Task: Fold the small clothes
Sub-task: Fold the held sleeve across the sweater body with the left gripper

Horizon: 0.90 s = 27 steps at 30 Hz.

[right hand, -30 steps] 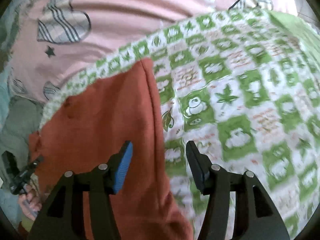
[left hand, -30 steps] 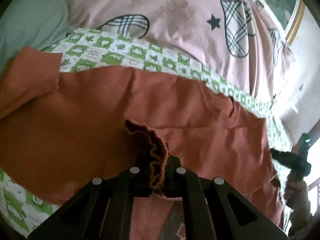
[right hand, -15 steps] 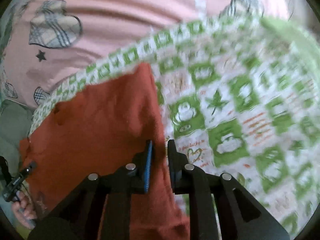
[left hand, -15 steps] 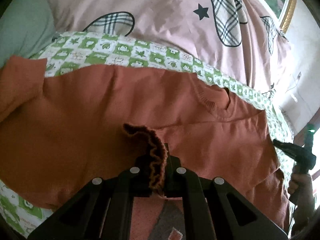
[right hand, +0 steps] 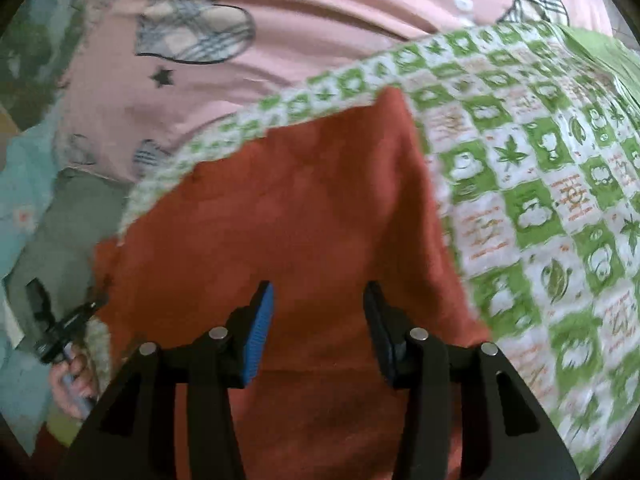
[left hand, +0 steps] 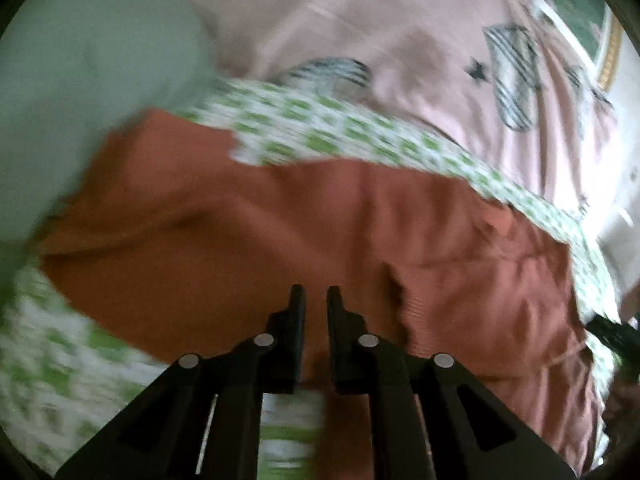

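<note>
A rust-orange knit garment point(left hand: 320, 232) lies spread on a green-and-white checked cloth point(left hand: 320, 136). It also shows in the right wrist view point(right hand: 312, 208). My left gripper point(left hand: 316, 300) hovers over the garment's near edge with its jaws almost together and nothing between them; a ribbed fold point(left hand: 400, 296) lies just to its right. My right gripper point(right hand: 318, 304) is open above the garment's right part, its blue-padded fingers point(right hand: 262, 320) apart and empty. The left wrist view is motion-blurred.
A pink sheet with plaid hearts point(right hand: 192, 36) covers the bed behind. A grey-green pillow point(left hand: 88, 80) lies at the far left. The checked cloth point(right hand: 540, 200) stretches to the right of the garment. The person's hand holding the other gripper point(right hand: 68, 332) shows at the left edge.
My left gripper has let go of the ribbed hem, which now lies on the garment. My right gripper shut on the garment's edge half a second ago and has opened again.
</note>
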### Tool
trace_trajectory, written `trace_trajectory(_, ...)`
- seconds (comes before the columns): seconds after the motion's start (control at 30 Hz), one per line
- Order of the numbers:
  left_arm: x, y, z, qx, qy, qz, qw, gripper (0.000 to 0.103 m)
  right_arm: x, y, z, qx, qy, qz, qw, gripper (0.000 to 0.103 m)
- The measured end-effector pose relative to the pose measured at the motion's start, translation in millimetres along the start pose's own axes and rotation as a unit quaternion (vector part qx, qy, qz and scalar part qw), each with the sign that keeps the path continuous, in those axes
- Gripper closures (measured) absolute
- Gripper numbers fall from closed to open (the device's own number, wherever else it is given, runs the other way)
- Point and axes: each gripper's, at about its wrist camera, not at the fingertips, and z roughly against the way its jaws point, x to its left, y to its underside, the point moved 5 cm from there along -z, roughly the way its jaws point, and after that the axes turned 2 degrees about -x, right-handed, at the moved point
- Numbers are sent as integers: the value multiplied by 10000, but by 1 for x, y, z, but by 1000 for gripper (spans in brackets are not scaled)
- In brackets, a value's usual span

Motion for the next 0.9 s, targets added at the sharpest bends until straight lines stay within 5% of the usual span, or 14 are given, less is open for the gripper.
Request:
trace_trajectory(0.07, 17, -10, 1, -10, -373, -13, 9993, 53, 20, 15, 3, 62, -239, -1, 9997, 48)
trace_trajectory(0.13, 27, -20, -5, 2, -726, -230, 9971, 39, 33, 27, 3, 156, -397, -7, 9991, 47)
trace_trajectory(0.27, 32, -33, -28, 55, -1506, -933, 9842, 35, 50, 47, 2, 374, -639, -87, 9972, 47)
trace_trajectory(0.4, 40, -40, -62, 255, -1903, -1262, 9732, 33, 55, 55, -2, 482, -666, -141, 9965, 46)
trace_trajectory(0.43, 44, -42, -68, 276, -1968, -1246, 9721, 34, 56, 55, -3, 504, -668, -140, 9964, 46)
trace_trajectory(0.5, 55, -51, -76, 243, -1856, -1011, 9771, 64, 57, 54, -4, 510, -667, -132, 9964, 46)
trace_trajectory(0.53, 59, -53, -76, 256, -1775, -868, 9800, 94, 58, 54, -2, 493, -674, -126, 9964, 46)
trace_trajectory(0.73, 63, -67, -31, -279, -962, -14, 9950, 99, 62, 53, 5, 384, -704, -55, 9968, 46)
trace_trajectory(0.9, 7, -59, 17, -613, -45, 84, 9981, 99, 61, 57, 11, 332, -751, -108, 9966, 46)
